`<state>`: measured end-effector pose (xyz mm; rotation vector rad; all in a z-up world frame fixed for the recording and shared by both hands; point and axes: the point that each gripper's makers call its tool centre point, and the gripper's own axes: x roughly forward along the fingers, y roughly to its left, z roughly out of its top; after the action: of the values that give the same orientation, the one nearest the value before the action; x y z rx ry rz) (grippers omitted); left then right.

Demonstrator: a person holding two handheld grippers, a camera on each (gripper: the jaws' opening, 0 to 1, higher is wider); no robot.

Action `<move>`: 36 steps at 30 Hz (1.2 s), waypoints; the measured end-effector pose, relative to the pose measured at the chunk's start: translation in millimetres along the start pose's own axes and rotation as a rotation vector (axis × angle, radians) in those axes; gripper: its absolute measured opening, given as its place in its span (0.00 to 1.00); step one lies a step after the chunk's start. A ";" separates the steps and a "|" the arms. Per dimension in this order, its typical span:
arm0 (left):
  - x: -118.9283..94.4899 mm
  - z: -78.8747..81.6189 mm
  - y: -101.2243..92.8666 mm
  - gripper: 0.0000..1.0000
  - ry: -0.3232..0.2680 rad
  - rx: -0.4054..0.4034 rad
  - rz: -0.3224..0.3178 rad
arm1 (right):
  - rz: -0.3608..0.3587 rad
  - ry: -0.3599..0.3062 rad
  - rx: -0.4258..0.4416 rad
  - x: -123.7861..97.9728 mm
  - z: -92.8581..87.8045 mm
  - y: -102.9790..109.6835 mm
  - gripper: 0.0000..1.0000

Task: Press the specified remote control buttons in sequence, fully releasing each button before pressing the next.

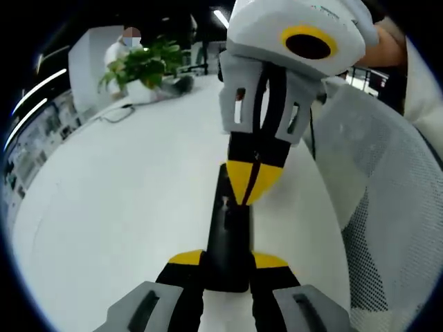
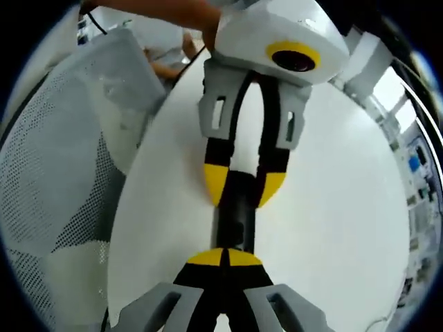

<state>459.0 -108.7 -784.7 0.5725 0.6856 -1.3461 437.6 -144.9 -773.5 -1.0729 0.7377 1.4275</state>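
A slim black remote control (image 1: 231,232) lies lengthwise over the white table (image 1: 118,207). My left gripper (image 1: 228,260) is shut on its near end, one yellow-tipped finger on each side. From the top of the left gripper view comes my right gripper (image 1: 250,183), shut, its joined yellow tips pointing down onto the remote's upper face. In the right gripper view the right gripper (image 2: 225,257) has its tips together at the remote (image 2: 235,220). Beyond it, the left gripper (image 2: 243,185) clamps the far end. The buttons are too dark to make out.
A white mesh chair back (image 1: 387,207) stands beside the table, also seen in the right gripper view (image 2: 62,173). A potted plant (image 1: 142,66) and a cable (image 1: 118,114) sit at the table's far end, with a person behind. A hand (image 2: 173,14) holds the left gripper.
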 end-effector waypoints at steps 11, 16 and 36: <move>0.3 -1.0 1.2 0.24 -0.001 -0.002 0.002 | 0.000 0.023 -0.028 1.2 -0.5 0.5 0.00; 0.3 -0.5 0.4 0.24 -0.002 -0.004 0.002 | -0.003 0.017 -0.019 1.0 -0.7 0.4 0.00; 0.6 -0.9 0.8 0.24 0.001 0.000 0.003 | -0.020 -0.046 0.065 -10.5 4.4 -12.8 0.00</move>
<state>459.7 -108.3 -785.7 0.5741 0.6855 -1.3429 448.6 -143.2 -760.5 -0.9922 0.7333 1.3976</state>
